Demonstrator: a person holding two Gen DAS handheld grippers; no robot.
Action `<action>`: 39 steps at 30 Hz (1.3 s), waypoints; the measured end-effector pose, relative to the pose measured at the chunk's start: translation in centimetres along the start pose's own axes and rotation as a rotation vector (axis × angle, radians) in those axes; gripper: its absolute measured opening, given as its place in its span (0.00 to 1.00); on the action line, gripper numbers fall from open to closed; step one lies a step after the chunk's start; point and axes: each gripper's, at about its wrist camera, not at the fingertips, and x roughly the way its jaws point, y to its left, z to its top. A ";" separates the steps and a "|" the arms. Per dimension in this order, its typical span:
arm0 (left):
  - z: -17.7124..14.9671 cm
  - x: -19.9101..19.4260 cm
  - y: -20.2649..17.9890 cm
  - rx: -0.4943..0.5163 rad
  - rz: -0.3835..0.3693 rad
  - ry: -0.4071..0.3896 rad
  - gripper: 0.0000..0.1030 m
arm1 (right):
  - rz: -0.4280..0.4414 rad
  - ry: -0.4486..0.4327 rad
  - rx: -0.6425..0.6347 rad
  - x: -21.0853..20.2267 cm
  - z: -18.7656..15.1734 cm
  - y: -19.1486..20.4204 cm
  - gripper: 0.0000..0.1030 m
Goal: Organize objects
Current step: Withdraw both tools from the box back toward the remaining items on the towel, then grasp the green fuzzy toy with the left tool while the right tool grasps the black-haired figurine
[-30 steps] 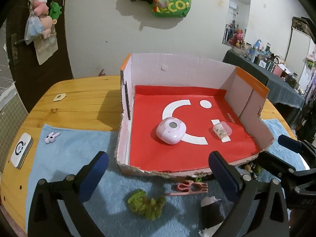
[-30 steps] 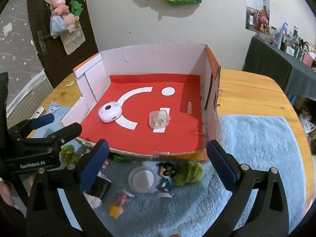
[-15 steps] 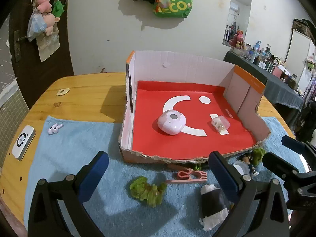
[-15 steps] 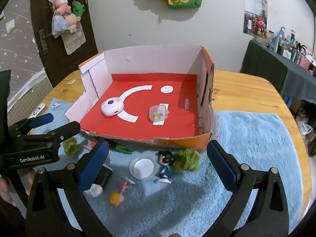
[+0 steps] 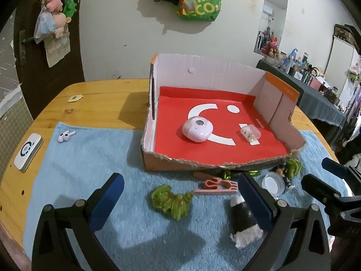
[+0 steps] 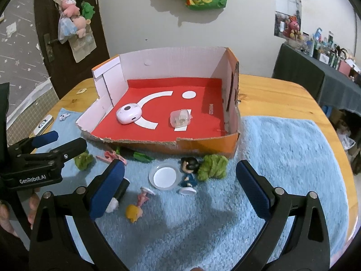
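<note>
A torn cardboard box (image 5: 279,103) with a red floor holds a pink round device (image 5: 197,129) and a small clear case (image 5: 250,133). In front of it, on the blue towel (image 5: 94,158), lie a green fuzzy clump (image 5: 171,201), a pink clip (image 5: 216,186), a black roll (image 5: 240,216), a clear round lid (image 6: 163,176), a dark-haired figurine (image 6: 189,171), a second green clump (image 6: 213,167) and a blond figurine (image 6: 135,211). My left gripper (image 5: 180,180) hovers open over the first clump. My right gripper (image 6: 180,169) hovers open over the lid and figurine.
A white flat device (image 5: 28,152) sits at the table's left edge, with a white earbud (image 5: 65,135) on the towel nearby. The towel's right half (image 6: 288,158) is bare. A dark door stands behind on the left, and a cluttered side table (image 6: 315,67) on the right.
Both grippers have drawn back from the box, so more of the towel and the loose items in front of it shows. Nothing was picked up.
</note>
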 end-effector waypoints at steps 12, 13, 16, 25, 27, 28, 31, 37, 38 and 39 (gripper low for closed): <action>-1.2 0.0 -0.1 0.009 -0.009 0.022 0.82 | 0.000 0.025 0.006 -0.1 -1.6 -0.1 0.71; -1.3 0.1 0.0 0.006 -0.011 0.026 0.81 | 0.000 0.028 0.006 -0.1 -1.6 -0.1 0.69; -1.5 0.5 0.2 0.000 -0.015 0.041 0.73 | -0.002 0.038 0.003 0.1 -1.9 -0.2 0.60; -2.0 1.4 0.6 -0.006 -0.017 0.073 0.56 | 0.002 0.071 0.010 0.8 -2.6 -0.4 0.35; -2.1 1.7 0.6 -0.008 -0.021 0.082 0.52 | 0.004 0.077 0.012 1.0 -2.6 -0.4 0.31; -2.1 1.7 0.6 -0.008 -0.021 0.084 0.52 | 0.005 0.080 0.012 1.1 -2.7 -0.4 0.31; -2.2 1.8 0.6 -0.008 -0.017 0.085 0.51 | 0.005 0.085 0.010 1.3 -2.7 -0.4 0.30; -2.2 2.3 0.8 -0.008 -0.010 0.096 0.51 | 0.003 0.092 0.019 1.7 -2.6 -0.8 0.28; -2.2 2.4 0.9 -0.009 -0.008 0.098 0.51 | 0.003 0.094 0.020 1.8 -2.6 -0.8 0.28; -2.2 2.5 0.9 -0.009 -0.006 0.099 0.51 | 0.003 0.097 0.022 2.0 -2.6 -0.9 0.28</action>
